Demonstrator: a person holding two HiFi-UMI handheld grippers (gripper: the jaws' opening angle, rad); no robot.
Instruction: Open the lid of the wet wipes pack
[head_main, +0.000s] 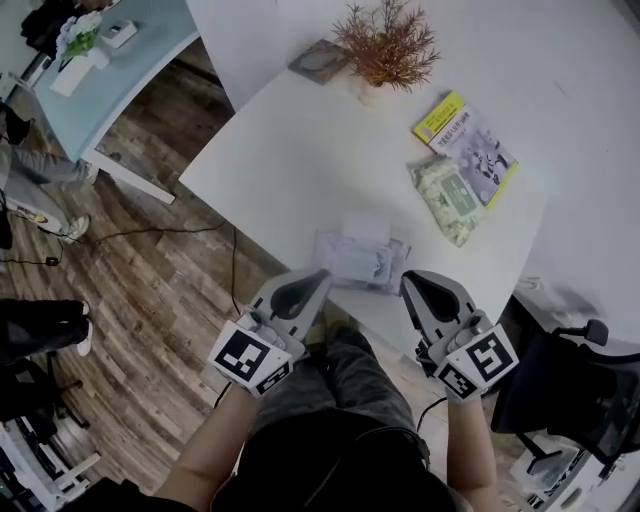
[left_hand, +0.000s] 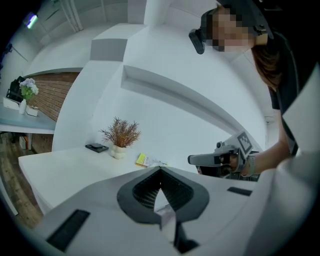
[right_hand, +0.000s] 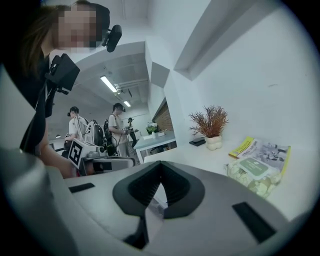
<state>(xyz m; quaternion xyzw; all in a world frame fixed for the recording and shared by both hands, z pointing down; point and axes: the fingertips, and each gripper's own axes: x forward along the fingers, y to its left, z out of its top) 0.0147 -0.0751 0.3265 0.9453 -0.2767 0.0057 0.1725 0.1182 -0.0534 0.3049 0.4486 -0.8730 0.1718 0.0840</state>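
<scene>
Holding left gripper (head_main: 318, 278) and right gripper (head_main: 410, 282) clenched, empty, with wipes pack (head_main: 360, 260) just ahead of them; seemingly finishing, its lid (head_main: 366, 228) flipped back (not certain).

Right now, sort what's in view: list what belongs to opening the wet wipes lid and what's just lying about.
Job: pale wipes pack; left hand-held gripper; right hand-held gripper.
Lying about: green pack; booklet; dried plant; dark pad.
</scene>
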